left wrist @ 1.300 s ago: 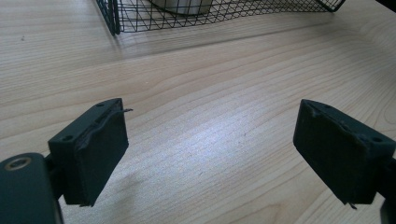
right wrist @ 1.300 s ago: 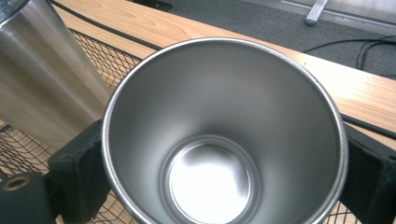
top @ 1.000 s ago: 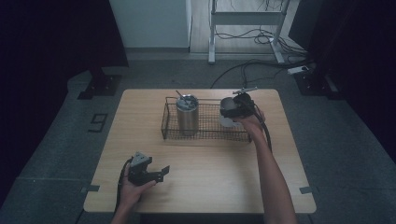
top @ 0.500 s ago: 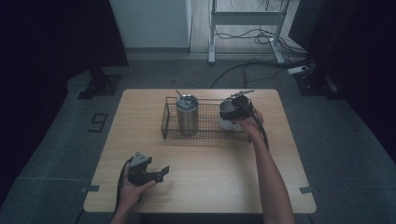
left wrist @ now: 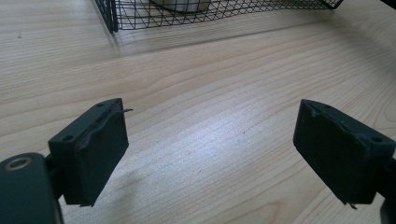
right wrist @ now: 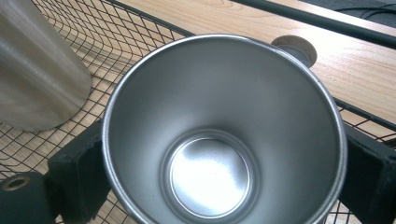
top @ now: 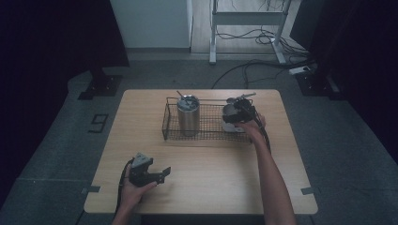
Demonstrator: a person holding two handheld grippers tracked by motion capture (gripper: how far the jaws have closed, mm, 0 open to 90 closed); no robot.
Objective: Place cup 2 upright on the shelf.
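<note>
A black wire basket (top: pixel 165 126) stands at the back middle of the wooden table (top: pixel 211 183). In its left end a tall steel tumbler (top: pixel 187 116) stands upright with a thin stick poking out of it. My right gripper (top: pixel 236 112) is over the basket's right end, shut on an open steel cup (top: pixel 229 114). In the right gripper view the cup (right wrist: pixel 224 140) sits between both jaws, empty inside, with the tumbler (right wrist: pixel 37 79) to its left over the mesh (right wrist: pixel 116 42). My left gripper (top: pixel 162 174) rests open at the front left, nothing between its fingers (left wrist: pixel 98 149).
In the left gripper view the basket (left wrist: pixel 187 16) lies ahead across bare tabletop. Beyond the table are a white cabinet (top: pixel 150 23), a metal frame (top: pixel 244 18) and floor cables (top: pixel 263 65). A round hole (right wrist: pixel 294 49) is in the tabletop behind the basket.
The right gripper and its cup have shifted only very slightly at the basket's right end. The left gripper has not moved.
</note>
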